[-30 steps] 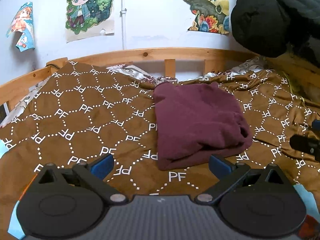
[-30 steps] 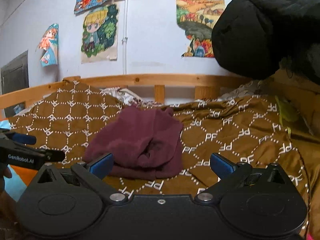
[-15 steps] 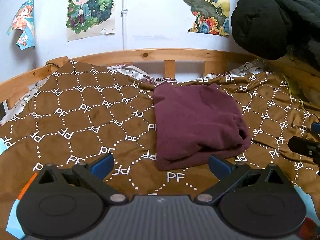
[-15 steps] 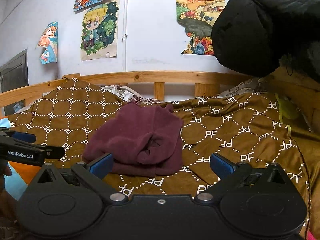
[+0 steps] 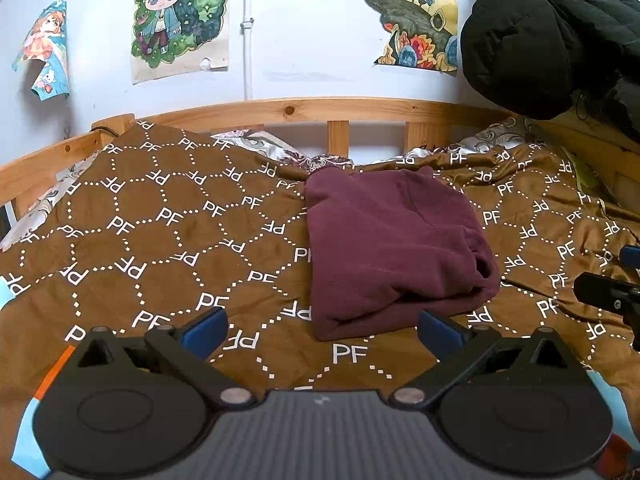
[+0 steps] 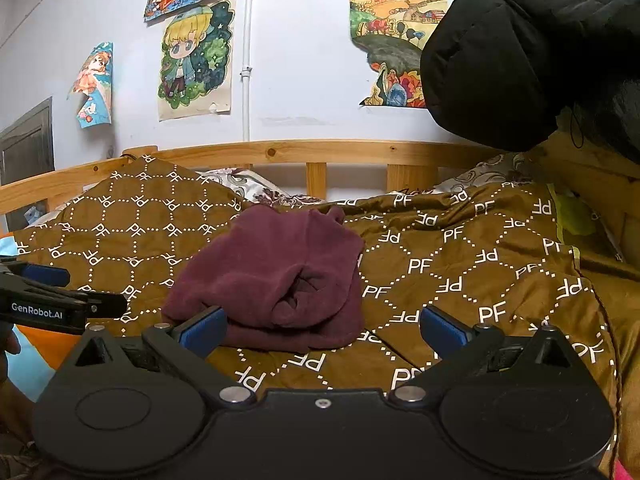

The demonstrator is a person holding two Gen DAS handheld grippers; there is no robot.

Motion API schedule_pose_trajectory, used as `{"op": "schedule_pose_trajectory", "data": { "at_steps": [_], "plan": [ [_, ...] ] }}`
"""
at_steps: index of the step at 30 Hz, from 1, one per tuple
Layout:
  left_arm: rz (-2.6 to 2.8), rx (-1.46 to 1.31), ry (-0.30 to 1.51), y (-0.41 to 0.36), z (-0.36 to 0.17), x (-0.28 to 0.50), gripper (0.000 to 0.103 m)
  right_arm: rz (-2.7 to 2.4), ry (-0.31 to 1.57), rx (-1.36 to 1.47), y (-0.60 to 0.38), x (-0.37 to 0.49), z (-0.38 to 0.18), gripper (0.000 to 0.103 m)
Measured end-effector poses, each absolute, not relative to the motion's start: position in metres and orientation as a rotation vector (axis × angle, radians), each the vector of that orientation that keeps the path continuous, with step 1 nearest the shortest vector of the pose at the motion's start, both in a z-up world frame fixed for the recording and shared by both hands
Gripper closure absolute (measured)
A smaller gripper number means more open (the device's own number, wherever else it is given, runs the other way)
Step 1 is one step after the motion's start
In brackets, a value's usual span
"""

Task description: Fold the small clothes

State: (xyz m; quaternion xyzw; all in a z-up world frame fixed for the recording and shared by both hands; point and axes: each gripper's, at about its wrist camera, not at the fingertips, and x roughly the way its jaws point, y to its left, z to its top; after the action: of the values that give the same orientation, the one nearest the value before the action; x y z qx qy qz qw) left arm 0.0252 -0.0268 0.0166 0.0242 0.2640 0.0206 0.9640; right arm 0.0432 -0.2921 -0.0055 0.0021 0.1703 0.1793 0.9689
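A maroon garment (image 5: 388,244) lies folded into a thick rectangle on the brown patterned bedspread (image 5: 160,240). My left gripper (image 5: 322,326) is open and empty, just in front of the garment's near edge. In the right wrist view the same garment (image 6: 276,276) lies ahead and left of centre. My right gripper (image 6: 322,326) is open and empty, its left finger close to the garment's near corner. The right gripper shows at the right edge of the left wrist view (image 5: 612,292), and the left gripper at the left edge of the right wrist view (image 6: 52,300).
A wooden bed rail (image 5: 320,110) runs along the far side under a wall with posters (image 5: 180,16). A black padded jacket (image 5: 560,28) hangs at the upper right. A patterned pillow (image 5: 260,144) lies by the rail.
Both grippers have drawn back slightly and stayed open. The folded garment has not moved.
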Motion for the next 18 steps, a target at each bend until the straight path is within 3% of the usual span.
{"op": "schedule_pose_trajectory", "data": {
  "at_steps": [18],
  "plan": [
    [0.045, 0.050, 0.533, -0.0279, 0.0168, 0.0247, 0.001, 0.360, 0.348, 0.002, -0.2927, 0.0439, -0.0055, 0.001]
  ]
}}
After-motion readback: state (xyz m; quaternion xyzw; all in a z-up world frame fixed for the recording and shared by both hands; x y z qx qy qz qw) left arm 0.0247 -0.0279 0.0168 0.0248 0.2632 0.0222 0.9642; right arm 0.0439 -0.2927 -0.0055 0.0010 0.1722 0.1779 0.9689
